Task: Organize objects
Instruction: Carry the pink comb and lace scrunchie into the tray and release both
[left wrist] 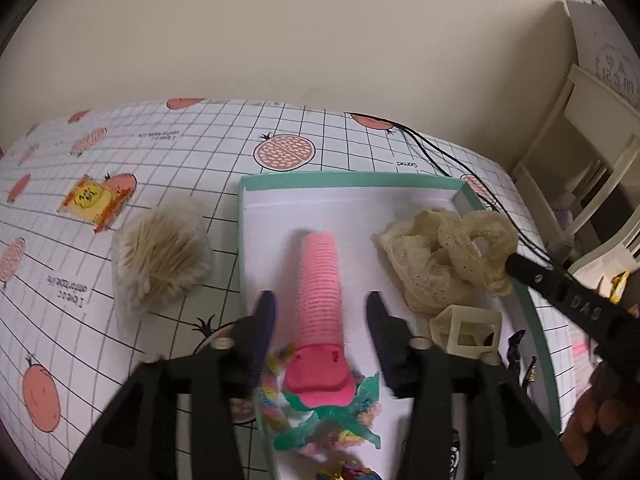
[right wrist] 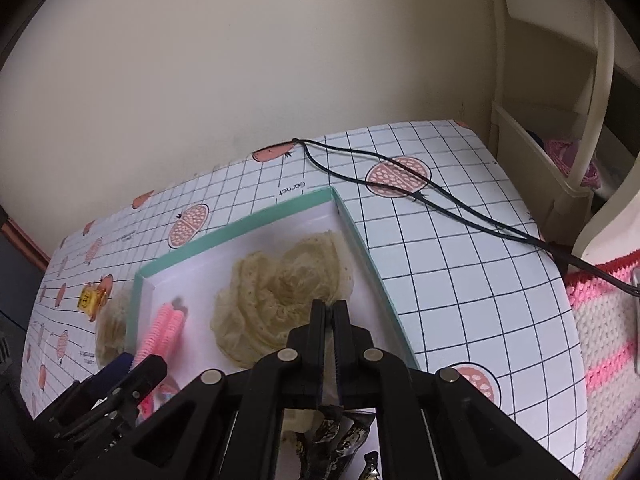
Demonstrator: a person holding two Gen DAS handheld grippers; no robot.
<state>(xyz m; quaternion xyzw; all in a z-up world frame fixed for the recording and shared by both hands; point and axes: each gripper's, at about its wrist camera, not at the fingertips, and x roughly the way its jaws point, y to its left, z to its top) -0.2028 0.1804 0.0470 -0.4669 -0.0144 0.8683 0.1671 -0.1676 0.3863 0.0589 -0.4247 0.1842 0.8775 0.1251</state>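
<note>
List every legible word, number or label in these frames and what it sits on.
"Garnet": tablecloth, printed beside the teal box.
"I love..." lines on the tablecloth: too blurred to read fully.
Round stamp on the cream board: unreadable.
Yellow packet: print too blurred.
Right gripper embossed marks: unclear.

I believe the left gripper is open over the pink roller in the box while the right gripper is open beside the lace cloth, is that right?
Not quite: the right gripper is shut on the lace cloth, as the right wrist view shows. The rest holds: the left gripper is open over the pink roller in the box.
</note>
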